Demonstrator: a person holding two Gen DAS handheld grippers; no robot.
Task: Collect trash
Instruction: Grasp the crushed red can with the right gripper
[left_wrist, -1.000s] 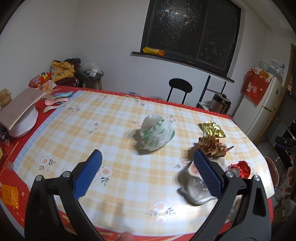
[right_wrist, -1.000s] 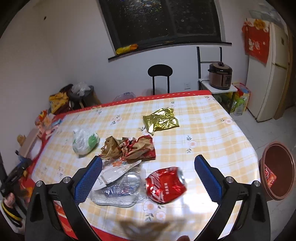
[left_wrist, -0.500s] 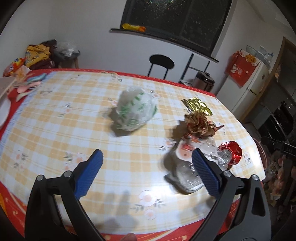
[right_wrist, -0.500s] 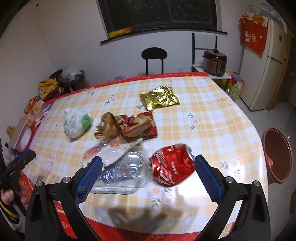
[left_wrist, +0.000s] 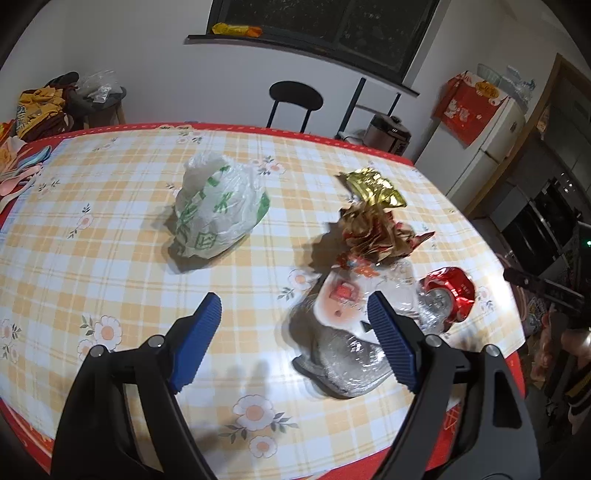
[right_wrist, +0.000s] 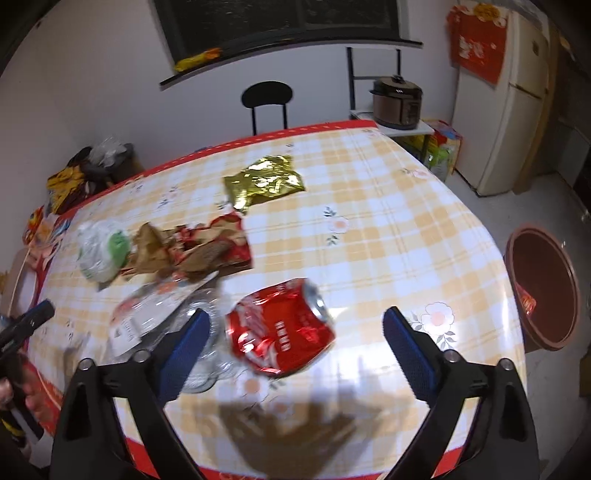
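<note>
Trash lies on a checked tablecloth. A white and green plastic bag sits mid-table. A gold foil wrapper, a crumpled brown and red wrapper, a crushed clear bottle and a crushed red can lie to its right. My left gripper is open above the table, its right finger over the bottle. My right gripper is open, with the red can between its fingers and not touched. The gold wrapper, brown wrapper, bag and bottle lie beyond.
A brown bin stands on the floor right of the table. A black chair, a rice cooker and a fridge stand behind. Spoons lie at the table's left edge. The table shows bare cloth at right.
Both grippers have moved forward and lower over the table. The can now sits between the right fingers. The left gripper has swung right toward the bottle. Both stay open.
</note>
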